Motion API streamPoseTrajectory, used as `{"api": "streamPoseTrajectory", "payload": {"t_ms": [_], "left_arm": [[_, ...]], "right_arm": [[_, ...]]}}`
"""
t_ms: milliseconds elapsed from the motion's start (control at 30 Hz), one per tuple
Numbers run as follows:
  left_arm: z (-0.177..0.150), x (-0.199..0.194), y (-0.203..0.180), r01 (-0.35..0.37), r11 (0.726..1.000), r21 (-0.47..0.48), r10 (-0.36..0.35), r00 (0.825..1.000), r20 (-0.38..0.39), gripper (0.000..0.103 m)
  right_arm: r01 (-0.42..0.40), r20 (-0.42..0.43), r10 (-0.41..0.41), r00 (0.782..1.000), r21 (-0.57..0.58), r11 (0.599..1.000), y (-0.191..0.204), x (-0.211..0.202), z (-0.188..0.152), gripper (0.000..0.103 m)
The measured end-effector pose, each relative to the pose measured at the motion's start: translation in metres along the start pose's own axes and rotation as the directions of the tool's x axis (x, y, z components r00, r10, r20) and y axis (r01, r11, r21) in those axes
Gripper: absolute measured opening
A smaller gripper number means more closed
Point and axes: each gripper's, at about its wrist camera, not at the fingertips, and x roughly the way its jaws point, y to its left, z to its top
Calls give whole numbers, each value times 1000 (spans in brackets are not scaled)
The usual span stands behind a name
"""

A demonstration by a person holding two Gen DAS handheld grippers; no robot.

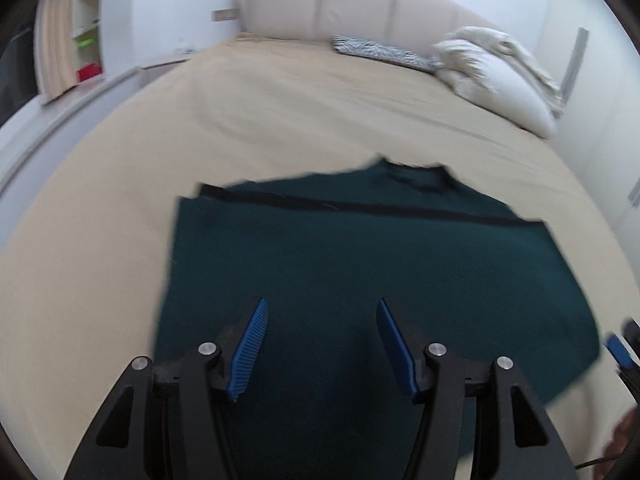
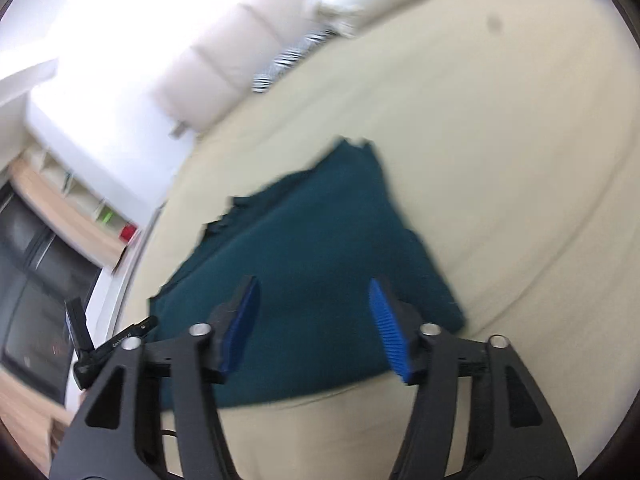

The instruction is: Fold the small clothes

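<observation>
A dark teal garment (image 1: 360, 264) lies flat on the beige bed (image 1: 280, 120), partly folded, with a dark seam line across its far part. My left gripper (image 1: 322, 308) is open and empty, above the garment's near edge. My right gripper (image 2: 312, 290) is open and empty, above the near part of the same garment (image 2: 312, 240). The right gripper's blue pad also shows at the right edge of the left wrist view (image 1: 618, 348). The left gripper shows at the left of the right wrist view (image 2: 80, 336).
A white pillow (image 1: 496, 80) and a zebra-striped cushion (image 1: 384, 52) lie at the head of the bed, against a padded headboard (image 1: 340, 0). Shelves (image 1: 86, 24) stand at the far left, past a low white ledge (image 1: 60, 120).
</observation>
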Motion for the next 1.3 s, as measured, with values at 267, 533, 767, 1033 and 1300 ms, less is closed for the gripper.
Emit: {"api": "streamPoseTrajectory", "payload": {"t_ms": [267,533,767,1033,1300], "left_arm": [[-37,12,2,-23,1000,14,24,995,-94,62],[-51,-5,36,-71,998,2,70,994,-89,62],[-58,-14,35,-107,994,16,108,990,-90,62],[-60,-29,32,-230,970,73,233,972,-37,66],[-52,-58,21,-286,952,107,280,958,65,67]], "right_arm": [[-317,-233,323,917,61,946,66,62,-34,79],[-318,-189,412,891,388,865,-16,95,-41,55],[-147,-20,169,985,393,908,-83,8,-18,57],[65,167,-84,982,115,991,-54,-101,-20,63],[238,423,-141,895,-186,953,31,-154,-14,100]]}}
